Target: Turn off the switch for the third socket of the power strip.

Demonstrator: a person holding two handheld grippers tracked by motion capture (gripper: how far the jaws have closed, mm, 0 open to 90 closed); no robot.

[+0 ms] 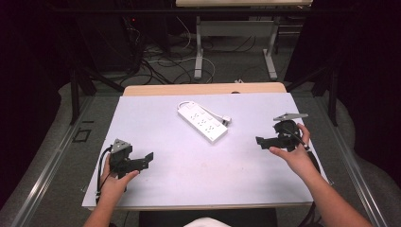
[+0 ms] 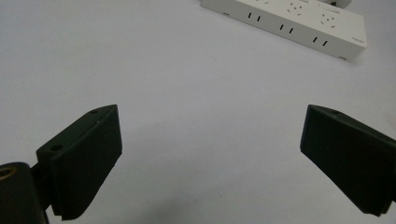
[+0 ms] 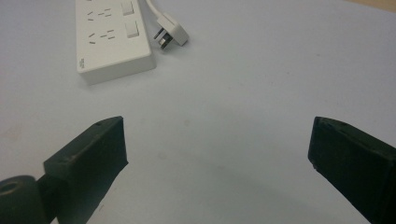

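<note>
A white power strip (image 1: 202, 122) lies diagonally in the middle of the white tabletop (image 1: 198, 175), its short cord ending in a plug (image 1: 226, 120) at its right side. My left gripper (image 1: 147, 159) is held at the front left, open and empty, its jaws pointing toward the strip. My right gripper (image 1: 263, 142) is held at the right, also open and empty. In the left gripper view the strip (image 2: 299, 23) lies far ahead at the top right, beyond the left gripper (image 2: 210, 158). In the right gripper view the strip (image 3: 112, 37) and plug (image 3: 170, 35) lie ahead at the upper left of the right gripper (image 3: 217, 158).
The wooden table edge (image 1: 203, 89) shows behind the white surface. Beyond it stand another table's metal legs (image 1: 198, 52) and loose cables (image 1: 156, 66) on the floor. Metal rails (image 1: 56, 156) run along both sides of the table.
</note>
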